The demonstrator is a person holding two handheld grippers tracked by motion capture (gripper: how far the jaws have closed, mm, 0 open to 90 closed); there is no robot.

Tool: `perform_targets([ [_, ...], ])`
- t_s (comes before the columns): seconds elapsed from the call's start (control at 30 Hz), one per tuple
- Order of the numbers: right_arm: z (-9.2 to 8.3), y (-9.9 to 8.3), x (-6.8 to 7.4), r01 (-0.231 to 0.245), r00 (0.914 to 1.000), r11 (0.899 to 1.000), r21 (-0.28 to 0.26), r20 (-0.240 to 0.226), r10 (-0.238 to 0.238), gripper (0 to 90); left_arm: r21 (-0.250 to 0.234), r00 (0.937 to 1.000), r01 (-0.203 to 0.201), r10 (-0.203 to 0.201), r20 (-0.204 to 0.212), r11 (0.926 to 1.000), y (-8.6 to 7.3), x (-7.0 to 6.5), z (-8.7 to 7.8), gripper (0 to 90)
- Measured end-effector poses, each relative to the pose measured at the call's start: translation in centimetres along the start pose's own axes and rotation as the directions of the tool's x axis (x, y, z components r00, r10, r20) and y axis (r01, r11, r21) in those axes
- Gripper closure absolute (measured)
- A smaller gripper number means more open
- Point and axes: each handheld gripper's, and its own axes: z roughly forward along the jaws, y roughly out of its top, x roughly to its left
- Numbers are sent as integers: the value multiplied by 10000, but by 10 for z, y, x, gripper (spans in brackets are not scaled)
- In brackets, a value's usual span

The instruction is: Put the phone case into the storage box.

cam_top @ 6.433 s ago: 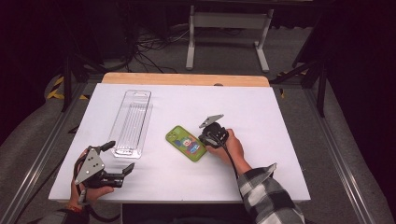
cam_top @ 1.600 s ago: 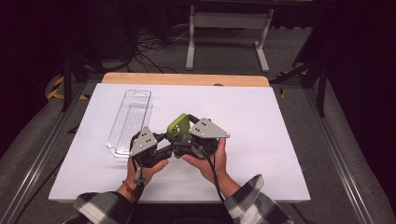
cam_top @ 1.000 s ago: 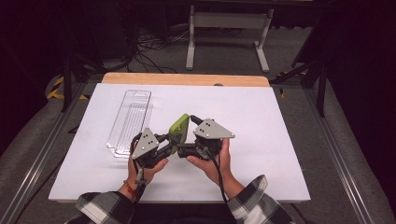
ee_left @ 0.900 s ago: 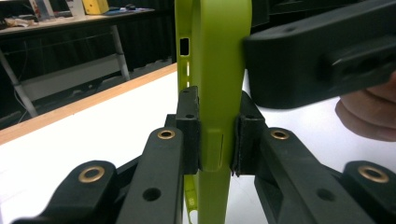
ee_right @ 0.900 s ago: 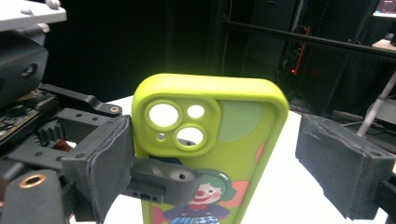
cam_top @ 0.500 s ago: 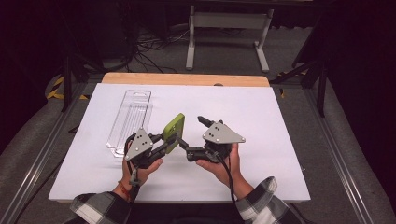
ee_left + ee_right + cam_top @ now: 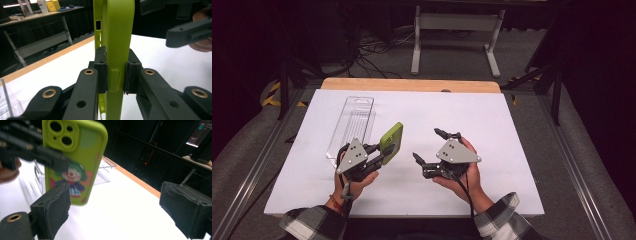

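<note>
A lime-green phone case [image 7: 390, 142] stands upright above the table, pinched edge-on by my left gripper [image 7: 379, 152]. In the left gripper view its pads [image 7: 101, 67] press both sides of the case [image 7: 117, 37]. The right gripper view shows the case's back [image 7: 75, 157] with camera holes and a clown picture. My right gripper [image 7: 427, 144] is to the right of the case and apart from it. Its jaws are wide open with nothing between them [image 7: 117, 205].
A clear plastic tray [image 7: 354, 127] lies on the white table [image 7: 512, 130] behind my left hand, also seen as a clear tray [image 7: 102, 173] beyond the case. The table's wooden far edge [image 7: 412, 85] borders a dark floor with cables and a stand.
My right gripper has drawn away to the right from the case, leaving a gap. The left gripper keeps its hold and has shifted slightly left with the case.
</note>
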Motion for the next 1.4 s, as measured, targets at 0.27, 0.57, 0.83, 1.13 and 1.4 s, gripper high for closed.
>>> perform_targets([
  [0.27, -8, -12, -1, 628, 9976, 9977, 248, 276, -635, 92, -80, 10000, -5, 4, -38, 10000, 1, 6, -4, 777],
  [0.57, -29, -23, -6, 722, 9960, 9974, 55, 516, -723, 101, -120, 10000, 27, -27, -31, 9999, 3, 9, -9, 776],
  [0.83, -43, -35, -14, 510, 9963, 9986, 146, 686, -519, 96, -214, 10000, -1, 0, -48, 9998, 4, 13, -14, 776],
  [1.13, -53, -50, -16, 785, 9919, 9963, 349, 976, -816, 96, -303, 9999, -140, 139, -37, 9994, 7, 17, -20, 776],
  [1.4, -60, -62, -18, 357, 9928, 9982, 471, 1130, -409, 95, -389, 9999, -165, 165, -4, 9991, 10, 19, -25, 776],
])
